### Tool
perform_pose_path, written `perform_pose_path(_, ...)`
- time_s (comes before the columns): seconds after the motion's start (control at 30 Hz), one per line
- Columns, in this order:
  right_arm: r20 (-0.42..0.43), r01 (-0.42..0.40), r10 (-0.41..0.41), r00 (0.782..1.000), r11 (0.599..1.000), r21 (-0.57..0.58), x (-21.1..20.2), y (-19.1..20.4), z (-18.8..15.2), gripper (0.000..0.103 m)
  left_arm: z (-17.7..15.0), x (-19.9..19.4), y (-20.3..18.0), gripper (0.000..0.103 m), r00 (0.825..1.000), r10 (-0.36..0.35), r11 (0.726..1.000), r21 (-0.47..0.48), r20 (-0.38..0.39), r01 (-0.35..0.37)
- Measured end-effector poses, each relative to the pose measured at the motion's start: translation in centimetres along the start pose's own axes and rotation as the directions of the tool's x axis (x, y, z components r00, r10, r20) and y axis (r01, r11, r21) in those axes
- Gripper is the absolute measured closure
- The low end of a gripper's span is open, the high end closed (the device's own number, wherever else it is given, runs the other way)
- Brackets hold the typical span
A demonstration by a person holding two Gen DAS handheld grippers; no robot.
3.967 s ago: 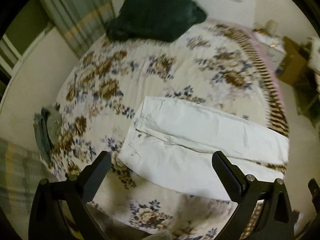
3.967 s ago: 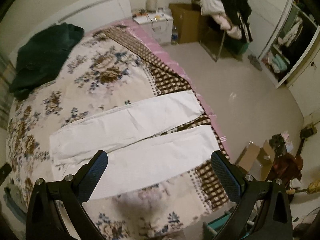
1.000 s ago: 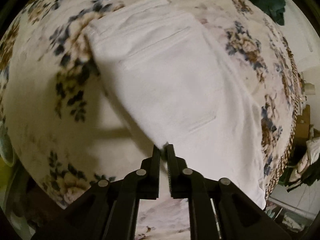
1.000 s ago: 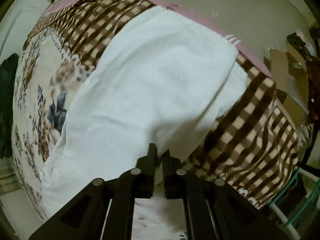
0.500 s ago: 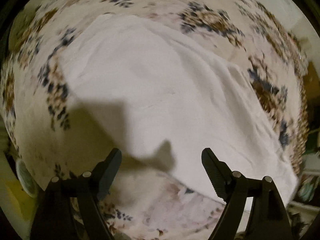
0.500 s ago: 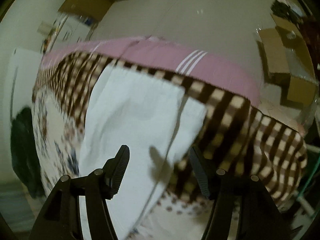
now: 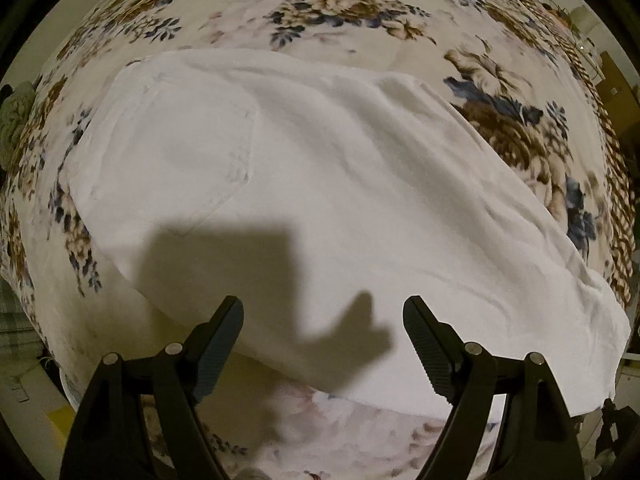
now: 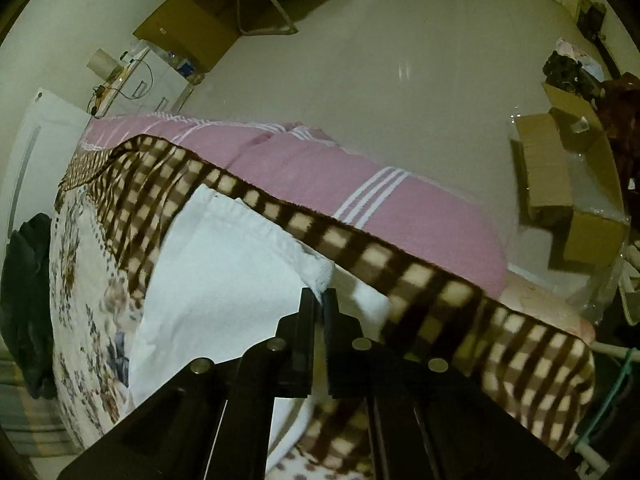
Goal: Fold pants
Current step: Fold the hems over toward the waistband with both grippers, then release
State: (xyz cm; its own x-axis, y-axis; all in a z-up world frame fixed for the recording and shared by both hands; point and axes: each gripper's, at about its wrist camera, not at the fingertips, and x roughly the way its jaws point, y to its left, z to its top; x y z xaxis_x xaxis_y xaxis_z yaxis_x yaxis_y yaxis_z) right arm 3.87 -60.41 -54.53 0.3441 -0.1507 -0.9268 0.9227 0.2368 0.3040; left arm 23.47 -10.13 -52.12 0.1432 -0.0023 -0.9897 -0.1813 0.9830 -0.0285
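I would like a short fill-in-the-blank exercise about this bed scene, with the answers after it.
1. The pants lying on the bed are ____ in colour.
2. The left gripper has its jaws ____.
3. The right gripper is shut on the pants' ____ end.
4. The blanket's checked border is brown and ____.

Answers: white; open; leg; cream

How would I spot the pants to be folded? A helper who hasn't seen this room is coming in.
Find the bed with the floral blanket, whose brown checked border runs along the side by the open floor. The white pants lie flat across it, hem ends at that border. They are the only plain white cloth on the patterned bedding.
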Motion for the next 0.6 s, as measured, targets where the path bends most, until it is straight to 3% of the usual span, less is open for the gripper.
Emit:
perform_pose_path(0.2,-0.057,0.078,-0.076,0.995,0.996,0.035,1.7,-1.8,-0.9,0.1,0.1,-0.3,1.1,0.022,1.0,-0.003,1.0,-0.015,0.003,0.003)
perform_pose_path(0.3,-0.112,0.108,-0.103,0.988,0.994,0.036,2.8,-1.7,-1.0,0.095,0.5,-0.2,2.4,0.022,1.0,-0.006,0.999,-0.038,-0.006,0.006)
perform_pose_path(0.33,-0.126,0.107,-0.102,0.987,0.994,0.037,2.6,-1.5,-1.1,0.09,0.6,-0.3,3.0,0.022,1.0,-0.01,0.999,-0.047,-0.009,0.01)
perform_pose_path(0.4,-0.162,0.074,-0.067,0.985,0.996,0.041,1.9,-0.8,-1.8,0.069,0.9,-0.7,4.6,0.022,1.0,-0.021,0.997,-0.076,-0.011,0.02)
perform_pose_path(0.43,-0.171,0.058,-0.052,0.984,0.998,0.035,1.4,-0.2,-2.6,0.052,1.0,-0.9,5.5,0.022,1.0,-0.026,0.996,-0.091,-0.012,0.024)
perform_pose_path(0.5,-0.205,0.014,-0.013,0.979,1.0,0.008,0.7,1.7,-4.7,0.049,1.3,-1.5,8.0,0.022,0.999,-0.041,0.989,-0.14,-0.015,0.039)
perform_pose_path(0.6,-0.308,-0.056,0.038,0.95,0.997,-0.049,1.3,5.2,-9.1,0.049,1.8,-1.9,11.8,0.022,0.999,-0.044,0.976,-0.216,-0.016,0.039)
